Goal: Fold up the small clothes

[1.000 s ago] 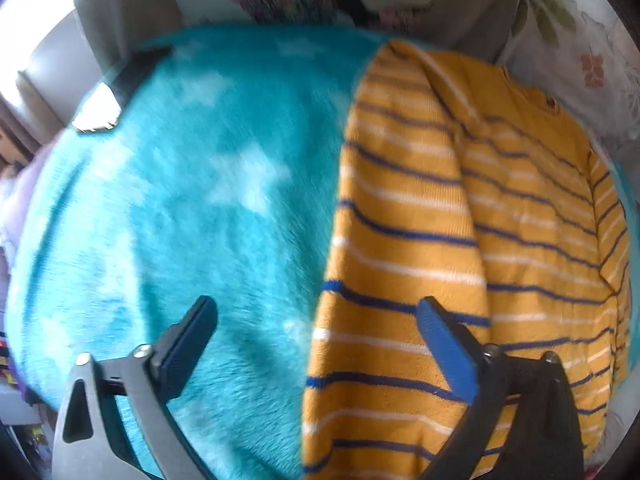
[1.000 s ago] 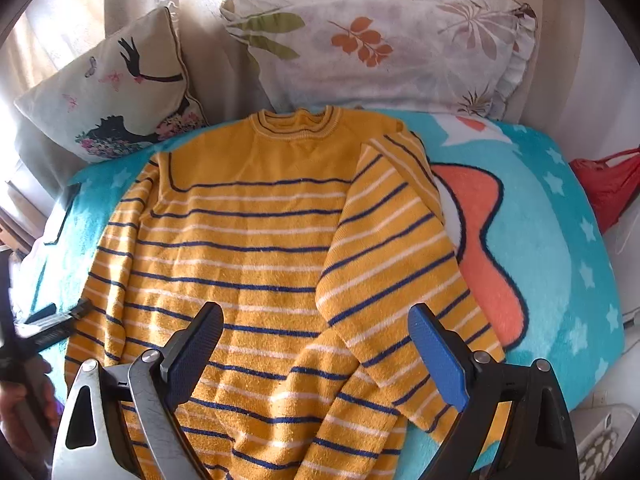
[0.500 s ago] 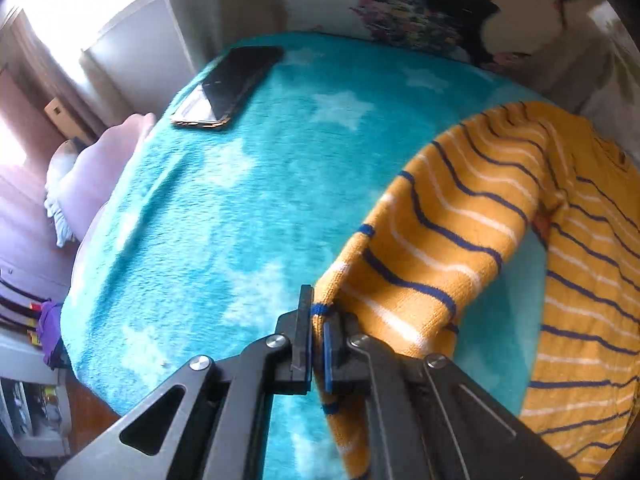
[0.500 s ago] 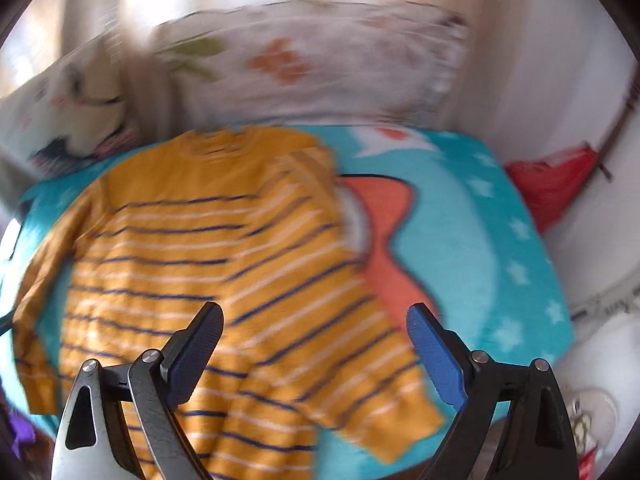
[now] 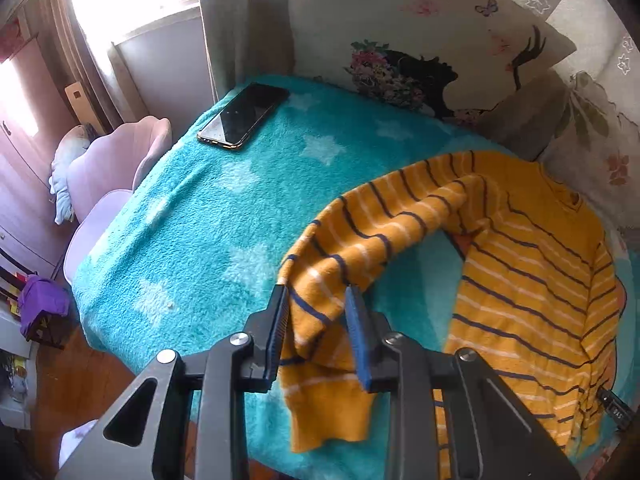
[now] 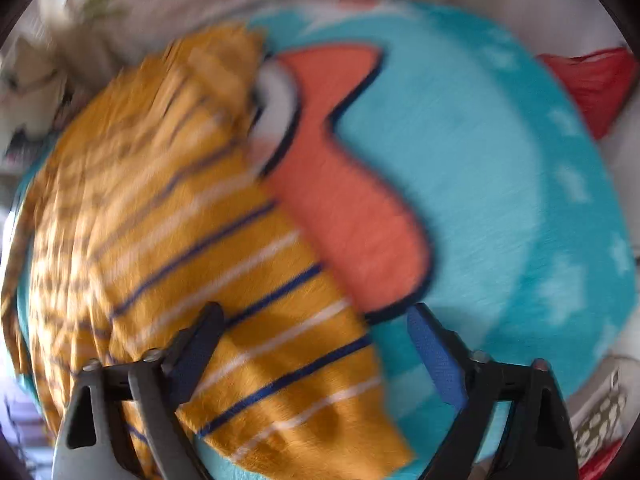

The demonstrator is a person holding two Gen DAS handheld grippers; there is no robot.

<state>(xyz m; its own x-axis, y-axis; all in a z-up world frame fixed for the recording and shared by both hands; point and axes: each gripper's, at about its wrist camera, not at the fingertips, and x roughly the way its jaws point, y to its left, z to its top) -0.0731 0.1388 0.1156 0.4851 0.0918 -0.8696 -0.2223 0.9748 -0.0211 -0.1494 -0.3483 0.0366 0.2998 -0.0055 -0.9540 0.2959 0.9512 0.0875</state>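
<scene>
Left claw (image 5: pixel 318 322): a sleeve (image 5: pixel 360 240) of the sweater (image 5: pixel 532 280) is pinched and lifted off the blanket (image 5: pixel 208 216), presumably for folding inward. Right claw (image 6: pixel 316 352): held wide above the sweater's other side, nothing gripped.

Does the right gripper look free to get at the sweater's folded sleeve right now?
Probably yes. The right gripper is open and empty, and the sweater's folded sleeve lies uncovered just ahead of its fingers. Motion blur hides exact contact.
</scene>
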